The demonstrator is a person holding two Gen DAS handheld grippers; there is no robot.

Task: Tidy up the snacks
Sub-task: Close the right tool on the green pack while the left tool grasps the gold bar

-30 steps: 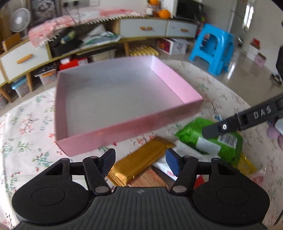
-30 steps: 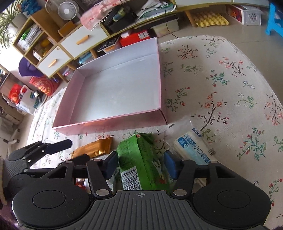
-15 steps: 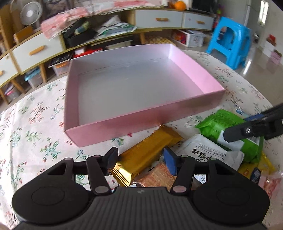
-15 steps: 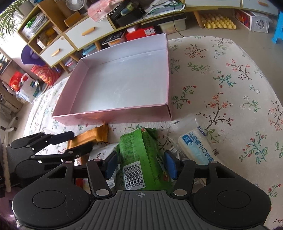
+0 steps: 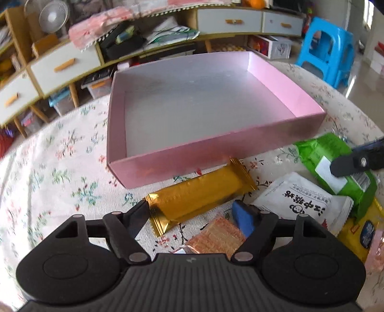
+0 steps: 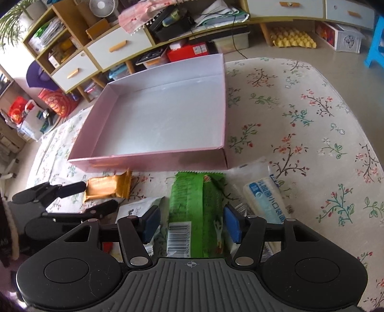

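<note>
Floral-patterned cloth (image 6: 300, 124) is seen covering the table, with low cabinets (image 6: 115, 48) of white drawers, a desk fan (image 5: 51, 16) and a blue stool (image 5: 328, 50) recorded in the background. 1 shallow pink box (image 5: 216, 148), open-topped with a pale interior, is set on the cloth at 12 o'clock from both grippers; nothing is seen inside it. 1 gold-wrapped bar (image 5: 199, 192) is laid on the cloth just in front of the box's near wall, its near end lying between the fingers of the left gripper (image 5: 192, 212). The left jaws have just been opening and are spread wide; 1 finger is seen just beside the bar's end, though contact cannot be judged, and the blue pad (image 5: 242, 217) of the other stands apart from the wrapper. 1 green packet (image 6: 195, 211), barcode uppermost, is positioned lengthwise between the fingers of the right gripper (image 6: 192, 224); the right jaws are spread, a gap being visible on each side between pad and packet. 1 white packet (image 5: 300, 204) with black characters is noted at 2 o'clock from the left gripper, beside the green packet. 1 clear packet with blue print (image 6: 266, 199) lies at 1 o'clock from the right gripper. 1 orange textured packet (image 5: 216, 237) and 1 yellow packet (image 5: 360, 235) are partly hidden at the near edge of the left wrist view.
</note>
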